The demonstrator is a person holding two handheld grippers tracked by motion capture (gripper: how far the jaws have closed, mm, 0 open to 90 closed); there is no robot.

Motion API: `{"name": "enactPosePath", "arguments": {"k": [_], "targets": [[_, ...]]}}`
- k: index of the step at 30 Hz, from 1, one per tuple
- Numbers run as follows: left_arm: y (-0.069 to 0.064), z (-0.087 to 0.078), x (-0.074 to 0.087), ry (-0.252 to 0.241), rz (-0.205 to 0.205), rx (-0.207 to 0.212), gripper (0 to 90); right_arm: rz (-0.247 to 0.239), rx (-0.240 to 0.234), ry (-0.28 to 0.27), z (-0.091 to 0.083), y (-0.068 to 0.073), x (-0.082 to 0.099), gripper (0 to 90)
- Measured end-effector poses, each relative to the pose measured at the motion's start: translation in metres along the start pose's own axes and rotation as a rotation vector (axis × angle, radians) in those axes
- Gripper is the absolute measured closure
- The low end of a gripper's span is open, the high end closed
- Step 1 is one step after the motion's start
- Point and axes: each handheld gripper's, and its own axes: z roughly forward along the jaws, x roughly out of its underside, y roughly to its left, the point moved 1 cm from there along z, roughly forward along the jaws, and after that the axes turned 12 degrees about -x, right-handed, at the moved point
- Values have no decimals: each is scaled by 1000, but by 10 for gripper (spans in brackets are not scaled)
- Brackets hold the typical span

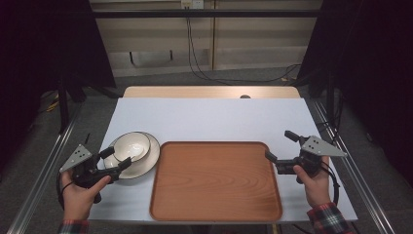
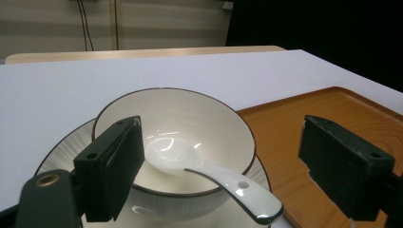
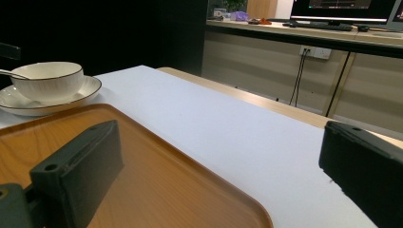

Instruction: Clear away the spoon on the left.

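Here the left claw (image 1: pixel 116 160) sits low at the near edge of the plate (image 1: pixel 146 163), its jaws apart and straddling the handle of the white spoon (image 2: pixel 223 183). The spoon rests with its scoop inside the bowl (image 1: pixel 131 145) and its handle leaning out over the bowl's rim toward the claw; bowl and plate stand stacked on the white surface (image 1: pixel 209 119), just left of the wooden tray (image 1: pixel 214 204). In the left gripper view neither pad presses on the handle: one pad is close beside the bowl wall, the other well off over the tray's corner. So the step in hand looks like taking hold of the spoon.

To do it well, centre the handle between the pads first, since it now lies nearer the bowl-side pad, and a lopsided squeeze would likely push the spoon sideways or nudge the bowl. Grip the handle on its flat upper stretch, clear of the rim, because glazed ceramic is slippery and the rounded tip offers little hold. Close gently, then lift straight up before travelling, so the scoop clears the bowl without dragging it across the plate.

The right claw (image 1: pixel 280 146) hovers with jaws wide apart over the right edge of the tray, holding nothing; it is best left clear of the tray's middle
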Motion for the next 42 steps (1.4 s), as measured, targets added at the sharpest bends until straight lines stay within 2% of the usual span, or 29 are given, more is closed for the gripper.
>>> {"name": "enactPosePath", "arguments": {"k": [3, 4, 8, 12, 19, 20, 25, 29, 30, 33, 42], "targets": [[0, 0, 0, 0, -6, 14, 178, -2, 3, 0, 0, 0, 0, 1], [-1, 0, 1, 3, -9, 31, 191, 0, 1, -1, 0, 0, 0, 1], [-4, 2, 2, 26, 11, 42, 213, -2, 1, 0, 0, 0, 0, 1], [-3, 3, 4, 44, 19, 27, 271, -3, -1, -2, 0, 0, 0, 1], [0, 1, 5, 58, 30, 25, 360, -2, 0, -3, 0, 0, -1, 1], [1, 1, 5, 61, 19, 37, 371, -3, 2, -3, 0, 0, -1, 1], [1, 0, 6, 67, 5, 39, 433, -10, 4, -5, -1, -1, -1, 1], [0, -1, 6, 65, 4, 43, 523, -5, 6, -1, 0, -1, -1, 0], [1, -2, 6, 61, -18, 49, 554, -8, 1, -3, 1, -1, -1, 0], [1, -3, 7, 62, -28, 50, 588, -12, 1, 0, 1, -1, -1, 0], [8, -10, 7, 62, -35, 8, 632, -10, 1, 2, 3, 0, -1, 0]]}}
